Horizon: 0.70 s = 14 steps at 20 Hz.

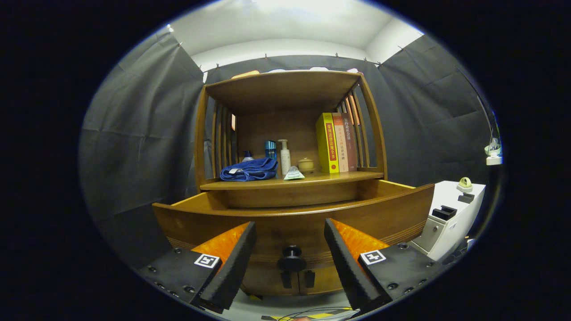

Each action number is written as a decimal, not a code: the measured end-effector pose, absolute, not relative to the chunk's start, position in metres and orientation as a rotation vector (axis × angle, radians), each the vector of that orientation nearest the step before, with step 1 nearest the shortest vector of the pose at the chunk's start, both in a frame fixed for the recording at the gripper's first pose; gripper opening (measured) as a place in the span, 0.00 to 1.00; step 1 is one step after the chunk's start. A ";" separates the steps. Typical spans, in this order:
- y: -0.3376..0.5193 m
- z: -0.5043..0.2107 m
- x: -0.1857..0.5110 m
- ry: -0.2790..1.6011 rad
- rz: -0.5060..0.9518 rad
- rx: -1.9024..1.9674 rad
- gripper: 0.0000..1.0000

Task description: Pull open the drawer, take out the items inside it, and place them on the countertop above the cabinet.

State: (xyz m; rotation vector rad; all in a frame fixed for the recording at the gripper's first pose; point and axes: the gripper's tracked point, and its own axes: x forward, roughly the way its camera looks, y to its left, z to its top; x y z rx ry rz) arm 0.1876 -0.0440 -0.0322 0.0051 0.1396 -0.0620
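I see the gripper [290, 232] spread wide, holding nothing, the drawer [294, 218] pulled out, its knob [291, 252] between the fingers at six o'clock.

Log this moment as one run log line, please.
tongs: open, straddling drawer knob, no contact | drawer: pulled open, contents hidden | countertop: towel, bottles, books

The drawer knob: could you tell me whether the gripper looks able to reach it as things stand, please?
Probably yes. The gripper has its jaws open, and the drawer knob sits between them with nothing in the way. The drawer already stands pulled out.
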 end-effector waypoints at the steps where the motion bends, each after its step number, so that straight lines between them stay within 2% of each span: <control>1: -0.041 -0.037 0.188 0.143 -0.052 0.006 0.99; 14: -0.055 -0.063 0.224 0.174 -0.101 0.011 0.99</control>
